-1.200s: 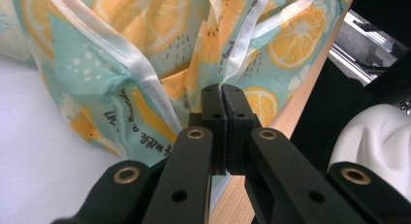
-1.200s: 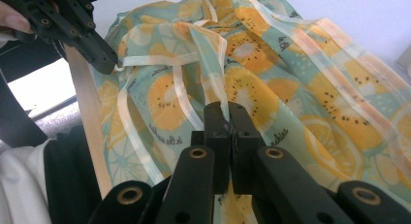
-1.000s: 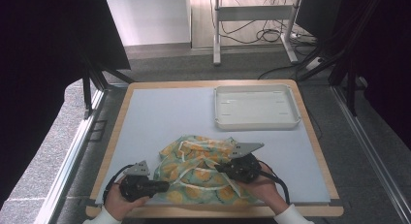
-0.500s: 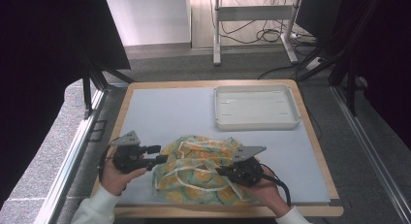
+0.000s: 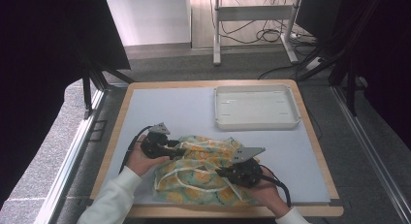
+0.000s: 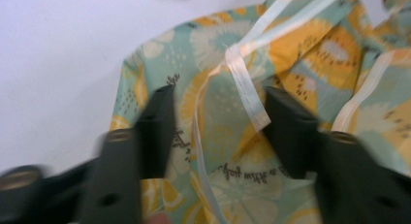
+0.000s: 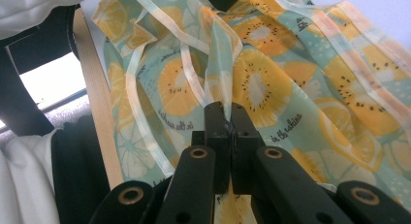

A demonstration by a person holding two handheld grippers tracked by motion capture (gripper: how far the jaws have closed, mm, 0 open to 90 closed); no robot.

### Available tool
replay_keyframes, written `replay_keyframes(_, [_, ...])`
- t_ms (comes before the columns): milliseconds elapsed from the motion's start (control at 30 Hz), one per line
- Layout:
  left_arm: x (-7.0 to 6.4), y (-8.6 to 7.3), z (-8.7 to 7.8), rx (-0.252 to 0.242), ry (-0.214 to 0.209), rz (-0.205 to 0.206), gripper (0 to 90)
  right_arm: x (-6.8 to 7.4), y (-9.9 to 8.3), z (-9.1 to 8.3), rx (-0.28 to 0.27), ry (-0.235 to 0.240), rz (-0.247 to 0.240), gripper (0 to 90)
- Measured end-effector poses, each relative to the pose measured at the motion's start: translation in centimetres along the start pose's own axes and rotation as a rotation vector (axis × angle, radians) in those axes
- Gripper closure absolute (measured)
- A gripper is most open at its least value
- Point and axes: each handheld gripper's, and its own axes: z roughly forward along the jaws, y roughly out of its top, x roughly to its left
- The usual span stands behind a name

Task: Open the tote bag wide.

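At the near edge of the table [image 5: 160, 103] lies the crumpled fruit-print cloth [image 5: 203, 173] — the left gripper [image 6: 218, 117] hovers over its left side, jaws apart; the right gripper [image 7: 226, 112] is clamped on a fold. Straightening looks barely begun — the tray [image 5: 256, 107] sits empty beyond

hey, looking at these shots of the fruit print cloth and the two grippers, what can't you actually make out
- Left gripper: jaws blurred in its own view.
- Fruit print cloth: high view, the part under the right gripper and hand is hidden.
- Cloth lettering: left gripper view, too blurred to read.
- White tray: any contents too small to tell.
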Motion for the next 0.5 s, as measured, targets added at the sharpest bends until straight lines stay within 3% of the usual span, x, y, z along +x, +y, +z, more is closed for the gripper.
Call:
replay_keyframes(67, [-0.2, -0.1, -0.1, -0.013, 0.012, 0.007, 82.4, 0.1, 0.0, 0.0, 0.000, -0.004, -0.001, 88.3])
replay_keyframes(133, [-0.4, -0.1, -0.5, -0.031, 0.005, 0.018, 88.2, 0.1, 0.0, 0.0, 0.000, -0.003, -0.001, 88.3])
replay_keyframes(333, [-0.2, 0.4, -1.7, -0.113, 0.014, -0.008, 90.0, 0.4, 0.0, 0.0, -0.003, 0.005, -0.009, 88.3])
replay_keyframes(500, [1.1, 1.4, -2.6, -0.187, 0.032, -0.078, 90.0, 1.1, -0.4, 0.0, 0.004, 0.029, -0.026, 88.4])
